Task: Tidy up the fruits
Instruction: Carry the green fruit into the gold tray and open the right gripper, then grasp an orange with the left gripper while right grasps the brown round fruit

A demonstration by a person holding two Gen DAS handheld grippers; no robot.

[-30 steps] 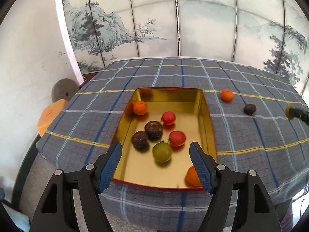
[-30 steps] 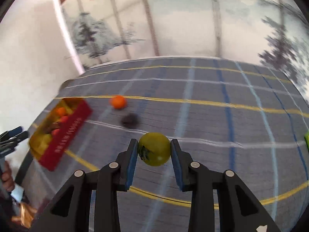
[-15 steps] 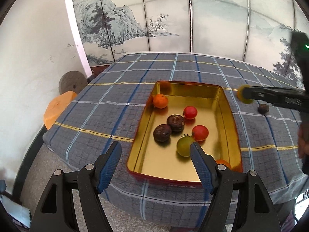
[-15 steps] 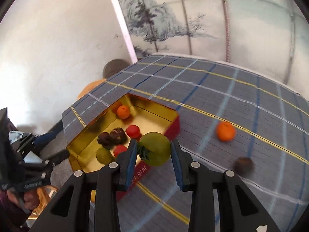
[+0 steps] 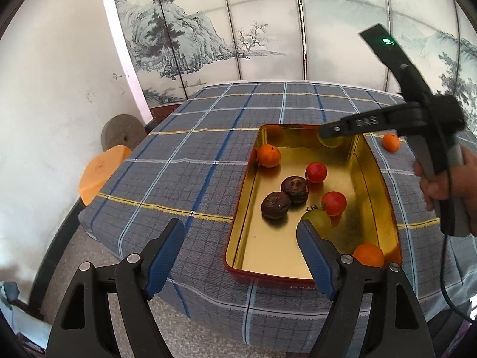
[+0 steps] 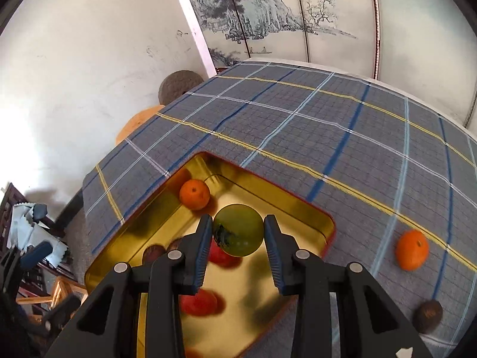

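Observation:
A gold tray with a red rim sits on the plaid tablecloth. It holds two oranges, two red fruits, two dark brown fruits and a green fruit. My right gripper is shut on a green fruit and holds it above the tray's far end; it also shows in the left wrist view. My left gripper is open and empty, near the tray's near left corner.
An orange and a dark brown fruit lie on the cloth right of the tray. An orange stool and a round stone stand off the table's left edge. A painted screen stands behind.
My right gripper has carried the green fruit leftward from the open cloth to above the tray. My left gripper has shifted left and back from the tray, still open.

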